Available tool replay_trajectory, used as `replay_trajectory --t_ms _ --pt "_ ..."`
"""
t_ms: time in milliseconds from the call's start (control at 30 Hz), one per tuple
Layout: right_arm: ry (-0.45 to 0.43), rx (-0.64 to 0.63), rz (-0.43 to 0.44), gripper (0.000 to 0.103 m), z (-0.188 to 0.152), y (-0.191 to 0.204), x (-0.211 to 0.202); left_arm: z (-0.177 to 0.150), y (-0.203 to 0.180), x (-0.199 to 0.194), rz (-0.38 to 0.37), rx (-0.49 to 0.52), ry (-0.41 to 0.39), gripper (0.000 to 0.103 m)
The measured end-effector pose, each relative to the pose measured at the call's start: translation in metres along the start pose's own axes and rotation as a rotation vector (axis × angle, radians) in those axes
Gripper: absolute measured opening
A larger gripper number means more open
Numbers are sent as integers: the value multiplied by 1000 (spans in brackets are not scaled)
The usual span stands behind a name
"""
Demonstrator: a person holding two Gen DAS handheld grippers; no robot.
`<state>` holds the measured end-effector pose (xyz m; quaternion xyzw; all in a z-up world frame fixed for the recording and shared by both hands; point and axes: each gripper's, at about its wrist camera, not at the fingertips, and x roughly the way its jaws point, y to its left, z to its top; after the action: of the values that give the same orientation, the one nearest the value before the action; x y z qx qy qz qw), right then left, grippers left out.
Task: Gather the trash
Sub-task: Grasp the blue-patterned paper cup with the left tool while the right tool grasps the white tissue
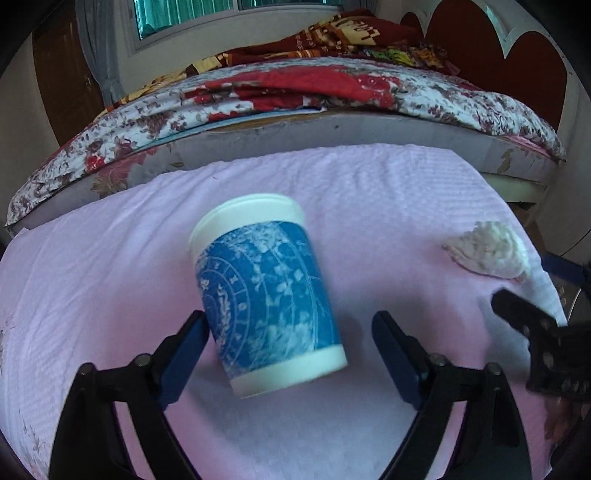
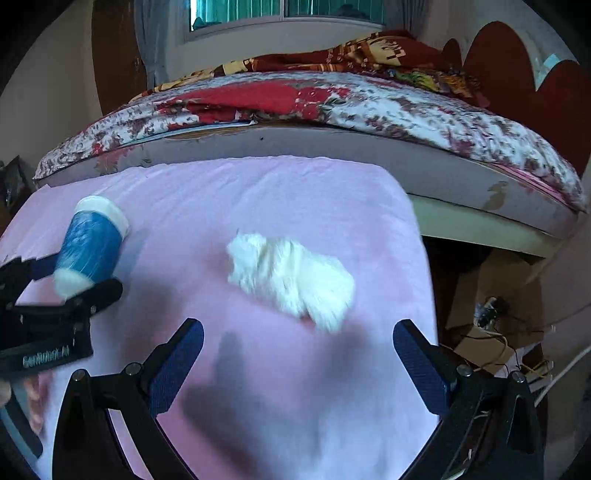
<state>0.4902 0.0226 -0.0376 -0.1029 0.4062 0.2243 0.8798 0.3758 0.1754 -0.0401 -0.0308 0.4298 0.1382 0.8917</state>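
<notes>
A blue-patterned white paper cup (image 1: pixel 267 306) was seen centre-frame on the pink cloth (image 1: pixel 92 266), between the wide-spread left gripper (image 1: pixel 291 332). The right gripper (image 2: pixel 299 354) was spread wide below a crumpled white tissue (image 2: pixel 291 275).

place: home bedroom | cues: bed (image 1: pixel 295 122), floral quilt (image 2: pixel 406 107), curtained window (image 1: pixel 236 11)

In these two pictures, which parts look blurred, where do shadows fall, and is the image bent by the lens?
Left wrist view: the blue and white cup is slightly smeared; bed edge bows from fisheye distortion. Right wrist view: the white crumpled tissue is streaked by motion blur, the cup also; soft shadows lie on the pink cloth near the camera; corners are dark.
</notes>
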Motion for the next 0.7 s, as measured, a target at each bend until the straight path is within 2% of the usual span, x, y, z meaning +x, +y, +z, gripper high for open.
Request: replay_trajectory --t_ms 100,167,200,267,333,433,500,700 --pt "18 10 11 102 11 2 14 -1 8 5 -15 6 18 73" --pt "39 1 13 93 14 7 21 -4 17 6 -50 0 26 64" --pt "43 -2 9 85 15 8 23 -5 21 5 -73 -8 22 62" --pt "34 2 16 77 15 9 22 -7 31 4 -117 -20 17 60" --pt "29 5 17 62 14 10 19 -8 34 4 -134 -21 10 58" --pt "29 7 32 49 12 11 16 -12 35 1 -151 -12 -3 57" --pt "30 7 39 45 10 13 13 -14 34 -3 -155 -1 -14 57" --pt "-17 26 62 44 -2 18 -15 -20 22 -27 -166 45 -60 56"
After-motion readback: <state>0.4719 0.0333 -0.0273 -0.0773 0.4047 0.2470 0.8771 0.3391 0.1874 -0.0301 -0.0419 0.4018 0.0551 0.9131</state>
